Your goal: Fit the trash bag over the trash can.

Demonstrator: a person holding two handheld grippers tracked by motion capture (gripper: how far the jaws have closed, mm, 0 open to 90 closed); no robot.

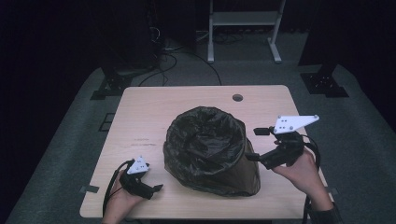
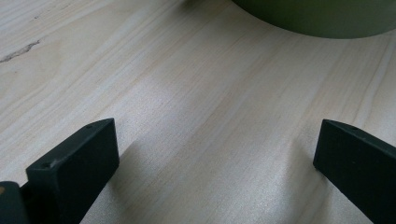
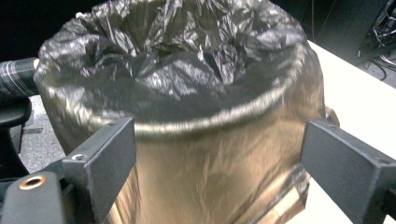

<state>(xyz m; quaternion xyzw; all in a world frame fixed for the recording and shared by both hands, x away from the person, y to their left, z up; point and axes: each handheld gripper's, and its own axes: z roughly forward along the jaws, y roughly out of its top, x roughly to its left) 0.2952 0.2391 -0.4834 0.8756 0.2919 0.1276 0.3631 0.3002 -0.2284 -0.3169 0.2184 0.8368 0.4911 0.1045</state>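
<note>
A round bin lined with a black plastic bag stands at the middle of the pale wooden table. The bag is folded over the rim and hangs down the bin's side. My right gripper is open at the bin's right side, near its rim, jaws pointing at it. In the right gripper view the jaws stand wide apart with the bin just beyond them, not touching. My left gripper rests low at the table's front left, open over bare wood. The bin's greenish base lies ahead of it.
A round cable hole sits near the table's far edge. A white frame, black stands and cables are on the floor behind. A dark scratch marks the wood left of the bin.
</note>
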